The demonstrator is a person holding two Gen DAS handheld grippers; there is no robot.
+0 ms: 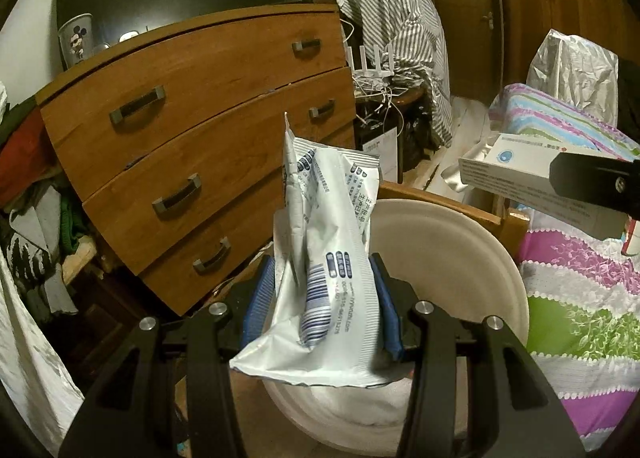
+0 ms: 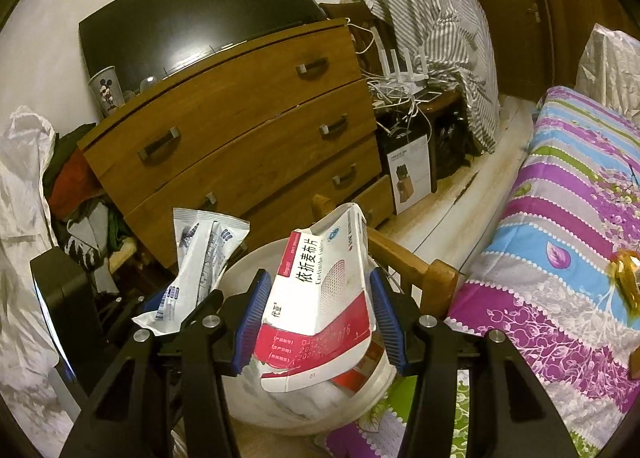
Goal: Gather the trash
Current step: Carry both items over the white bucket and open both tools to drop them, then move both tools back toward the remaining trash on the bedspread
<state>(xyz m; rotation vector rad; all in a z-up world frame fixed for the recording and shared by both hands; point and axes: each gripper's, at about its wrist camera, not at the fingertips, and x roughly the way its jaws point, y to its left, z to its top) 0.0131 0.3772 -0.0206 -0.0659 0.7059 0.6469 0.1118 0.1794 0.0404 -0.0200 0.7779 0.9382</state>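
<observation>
My left gripper (image 1: 326, 298) is shut on a crumpled white foil wrapper (image 1: 320, 254) with blue print and a barcode. It hangs right over the open white bin (image 1: 460, 242), which stands on the floor between the dresser and the bed. My right gripper (image 2: 322, 310) is shut on a torn white and red medicine box (image 2: 324, 298), also above the white bin (image 2: 248, 398). In the right wrist view the wrapper (image 2: 196, 258) and left gripper (image 2: 168, 302) sit just to the left. The box (image 1: 520, 174) and right gripper show at the right edge of the left wrist view.
A wooden dresser (image 1: 192, 130) with several drawers stands behind the bin, a dark TV (image 2: 192, 18) on top. A bed with a striped floral cover (image 2: 560, 242) lies to the right, its wooden post (image 2: 436, 274) beside the bin. Clothes pile at left; cables and a router sit beyond.
</observation>
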